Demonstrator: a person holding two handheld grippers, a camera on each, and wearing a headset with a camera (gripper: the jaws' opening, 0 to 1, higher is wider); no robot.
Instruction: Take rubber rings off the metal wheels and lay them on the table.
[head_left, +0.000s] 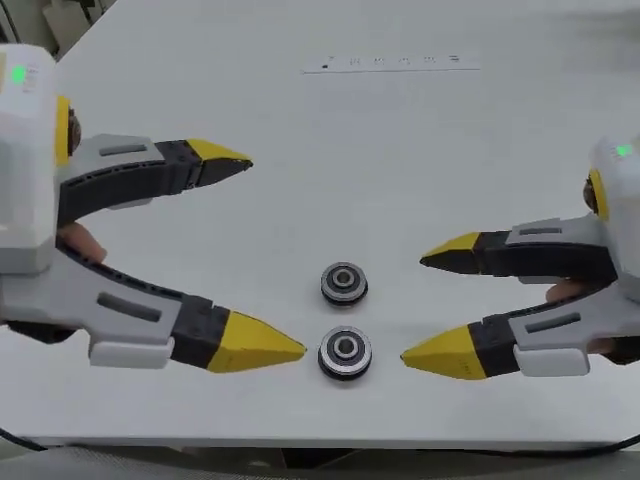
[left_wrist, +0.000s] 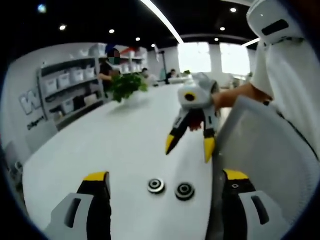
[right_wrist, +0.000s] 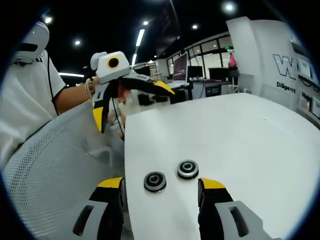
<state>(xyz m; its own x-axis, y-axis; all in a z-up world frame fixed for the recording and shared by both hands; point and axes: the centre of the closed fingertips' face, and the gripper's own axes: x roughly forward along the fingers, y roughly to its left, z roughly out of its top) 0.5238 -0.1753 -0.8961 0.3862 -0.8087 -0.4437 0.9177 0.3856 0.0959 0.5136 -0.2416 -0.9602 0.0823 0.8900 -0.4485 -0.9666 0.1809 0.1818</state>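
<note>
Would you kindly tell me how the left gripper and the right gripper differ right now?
The left gripper is spread much wider than the right gripper. The left gripper's lower tip sits closer to the near wheel than the right gripper's. Both are open, empty, pointing inward toward it and the far wheel.

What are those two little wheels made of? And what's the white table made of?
The near wheel and far wheel have shiny silver-grey middles that glint, so probably metal. The dull black band round each looks like rubber. The table is smooth, flat white with a soft sheen, maybe laminate or plastic; I can't tell which.
</note>
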